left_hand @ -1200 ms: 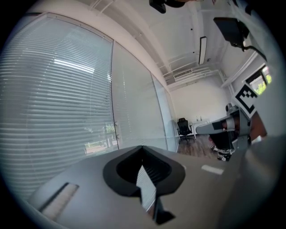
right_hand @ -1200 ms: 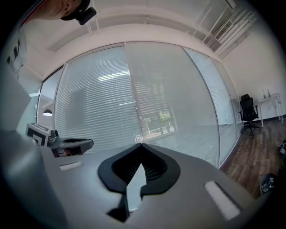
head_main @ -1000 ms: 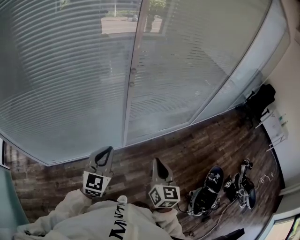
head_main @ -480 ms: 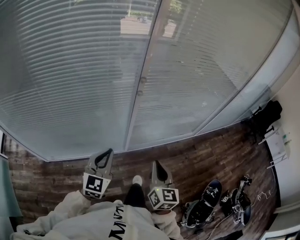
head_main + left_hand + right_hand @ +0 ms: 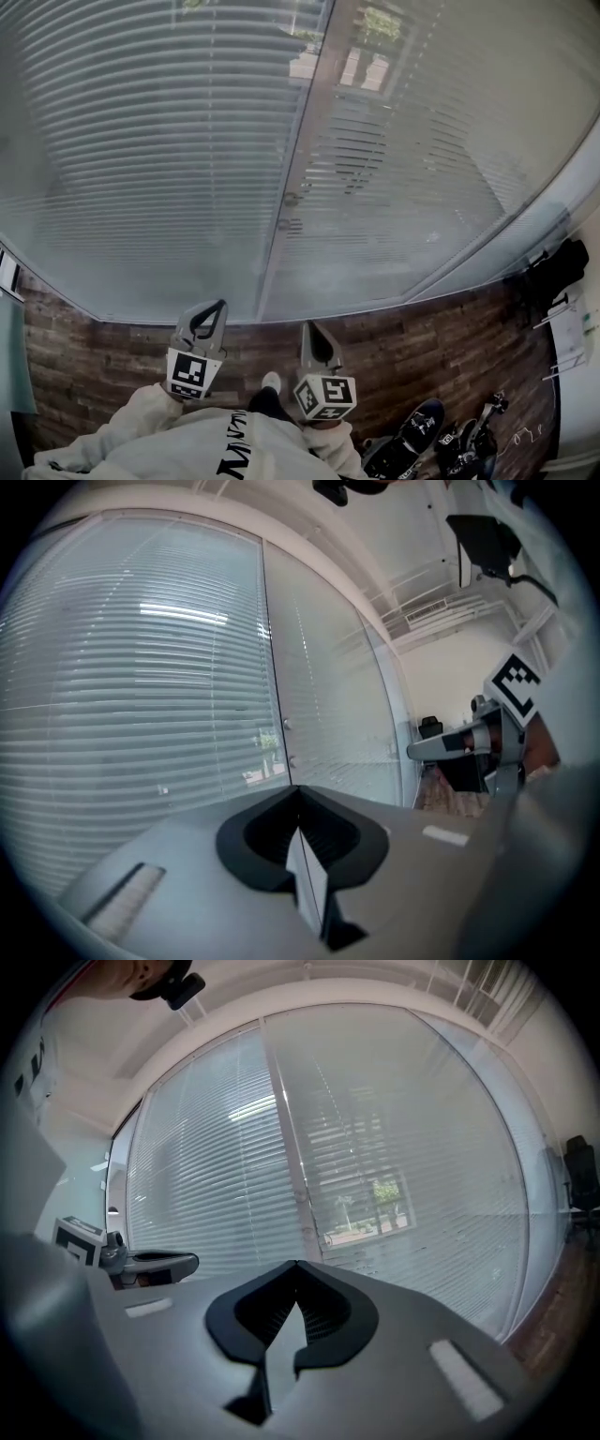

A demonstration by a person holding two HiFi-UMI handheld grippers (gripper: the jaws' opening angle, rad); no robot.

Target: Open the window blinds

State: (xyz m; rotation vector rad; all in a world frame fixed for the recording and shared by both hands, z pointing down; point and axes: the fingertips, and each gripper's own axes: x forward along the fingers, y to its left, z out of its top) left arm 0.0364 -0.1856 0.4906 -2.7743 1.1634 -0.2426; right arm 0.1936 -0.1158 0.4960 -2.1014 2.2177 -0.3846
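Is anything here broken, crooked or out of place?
Nothing looks damaged. The blinds hang even and lowered on both panes. The only untidy spot is a heap of dark gear and cables on the wooden floor at the head view's lower right.
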